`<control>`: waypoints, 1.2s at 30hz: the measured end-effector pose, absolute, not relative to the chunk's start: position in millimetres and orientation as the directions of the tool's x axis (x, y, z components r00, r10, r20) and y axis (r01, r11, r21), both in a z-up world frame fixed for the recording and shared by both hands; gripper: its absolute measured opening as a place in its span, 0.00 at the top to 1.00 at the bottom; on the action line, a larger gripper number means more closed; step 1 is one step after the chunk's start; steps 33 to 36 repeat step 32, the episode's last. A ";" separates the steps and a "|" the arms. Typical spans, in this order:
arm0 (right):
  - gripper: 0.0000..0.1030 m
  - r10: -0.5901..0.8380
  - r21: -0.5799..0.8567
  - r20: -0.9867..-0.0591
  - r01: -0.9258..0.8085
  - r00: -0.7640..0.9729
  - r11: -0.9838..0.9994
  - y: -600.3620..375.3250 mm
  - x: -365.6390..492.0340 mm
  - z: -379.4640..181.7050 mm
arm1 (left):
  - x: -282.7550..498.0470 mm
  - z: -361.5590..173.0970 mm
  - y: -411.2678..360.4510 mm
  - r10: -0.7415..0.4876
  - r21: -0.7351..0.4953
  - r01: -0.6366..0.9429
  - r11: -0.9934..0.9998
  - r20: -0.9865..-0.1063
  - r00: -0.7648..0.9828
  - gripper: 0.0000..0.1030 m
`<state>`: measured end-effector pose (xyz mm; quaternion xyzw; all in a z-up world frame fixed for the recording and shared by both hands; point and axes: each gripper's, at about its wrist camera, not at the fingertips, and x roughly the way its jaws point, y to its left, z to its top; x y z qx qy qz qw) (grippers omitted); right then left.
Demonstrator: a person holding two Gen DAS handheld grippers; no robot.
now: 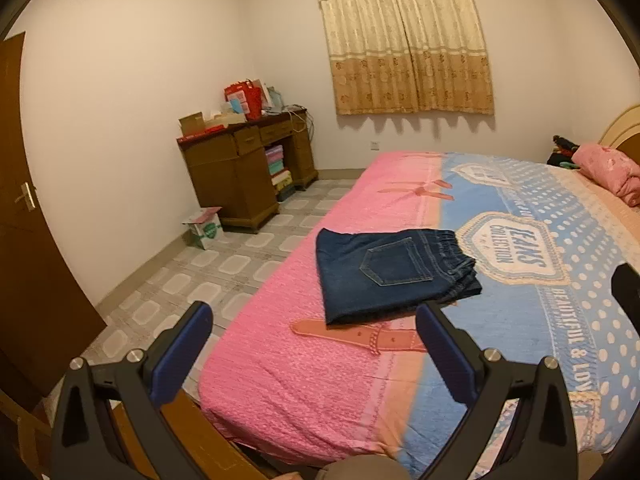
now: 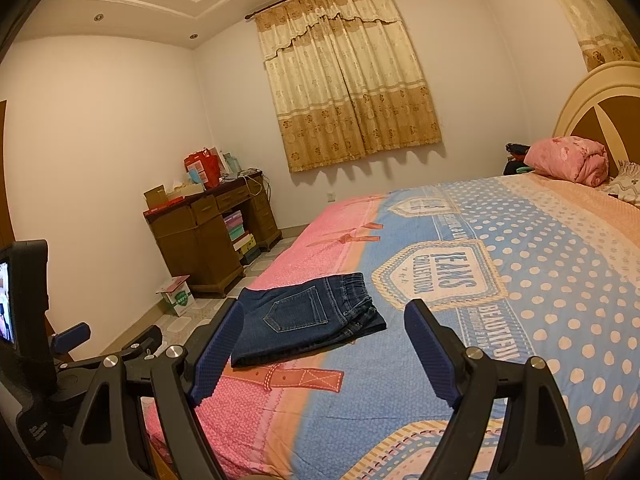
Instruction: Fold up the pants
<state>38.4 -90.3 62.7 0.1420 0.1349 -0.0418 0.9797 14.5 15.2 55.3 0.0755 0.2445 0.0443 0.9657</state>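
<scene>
While we hold both tools back at the near edge of the bed (image 1: 304, 392), the pants (image 1: 394, 274) lie folded into a compact dark-blue bundle on the bedspread, resting where the pink band meets the blue dotted part. One back pocket faces up and the gathered waistband sits at the bundle's far right end. Just in front of the bundle we see a printed belt pattern on the cover, between the pants and us.

Our left gripper (image 1: 316, 344) is spread wide with nothing between its blue pads; the pants lie ahead of it and slightly to the right, clear of both fingers and not touched. Its left finger hangs over the tiled floor (image 1: 192, 280) beside the bed, its right finger over the cover near the bundle's near right corner.

Our right gripper (image 2: 320, 354) is likewise released and empty. From its camera the pants (image 2: 308, 320) lie ahead between the two fingers, closer to the left one, whose tip overlaps the bundle's left edge in the picture; we cannot tell whether it touches. In that same view the left gripper (image 2: 116, 336) shows at the lower left, beside the bed and apart from the pants.

A wooden table (image 1: 240, 168) stands against the far wall, and a curtain (image 1: 404, 36) hangs above the bed.
</scene>
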 end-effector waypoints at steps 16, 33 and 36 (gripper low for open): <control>0.19 -0.063 0.272 -0.288 0.145 0.956 0.951 -90.8 36.2 64.2 | 21.1 59.8 27.8 0.079 0.099 -0.032 0.995 -0.511 0.856 0.00; 0.19 -0.065 0.269 -0.284 0.145 0.957 0.952 -90.9 35.3 64.5 | 25.8 59.5 34.7 0.065 0.078 -0.029 0.997 -0.511 0.857 0.00; 0.19 -0.065 0.269 -0.284 0.145 0.957 0.952 -90.9 35.3 64.5 | 25.8 59.5 34.7 0.065 0.078 -0.029 0.997 -0.511 0.857 0.00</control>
